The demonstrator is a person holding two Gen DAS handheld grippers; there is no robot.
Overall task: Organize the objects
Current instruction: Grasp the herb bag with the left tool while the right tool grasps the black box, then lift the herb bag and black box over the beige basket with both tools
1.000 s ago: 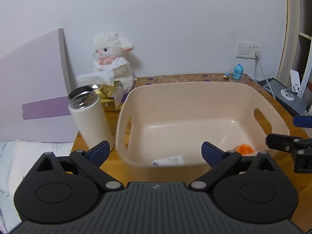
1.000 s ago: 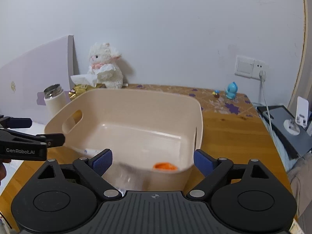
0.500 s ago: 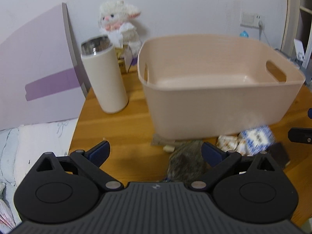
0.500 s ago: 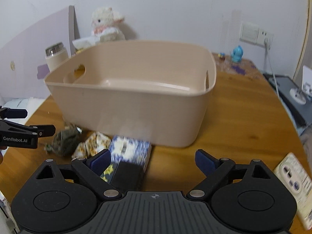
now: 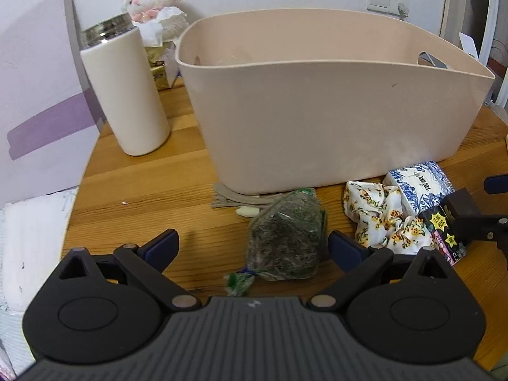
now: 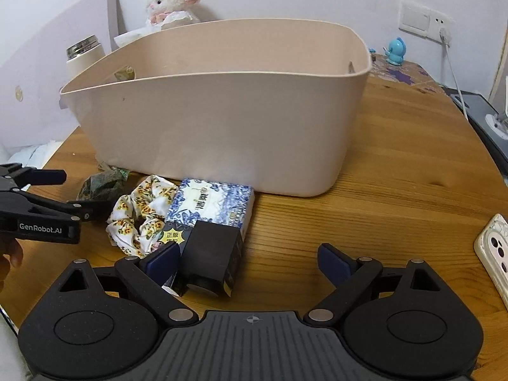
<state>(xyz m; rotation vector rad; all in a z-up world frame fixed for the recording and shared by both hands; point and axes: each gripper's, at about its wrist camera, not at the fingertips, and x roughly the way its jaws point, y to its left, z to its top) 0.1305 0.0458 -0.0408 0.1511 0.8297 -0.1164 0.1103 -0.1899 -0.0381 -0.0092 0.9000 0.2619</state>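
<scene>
Both grippers hang with jaws wide and hold nothing. In front of the beige tub (image 5: pixel 333 101), the left gripper (image 5: pixel 252 246) frames a bag of dried herbs (image 5: pixel 285 241). The right gripper (image 6: pixel 247 262), beside a black box (image 6: pixel 211 262) with Chinese writing I cannot read, faces the tissue pack (image 6: pixel 212 204) and flowered scrunchie (image 6: pixel 139 212). The left one carries "GenRobot.AI".

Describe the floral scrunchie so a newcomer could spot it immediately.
Find the big beige tub on the wooden table. A row of small items lies at its near wall; the scrunchie sits between a dark green bag and a blue-and-white packet. It alone is crumpled white fabric with yellow flowers.
</scene>
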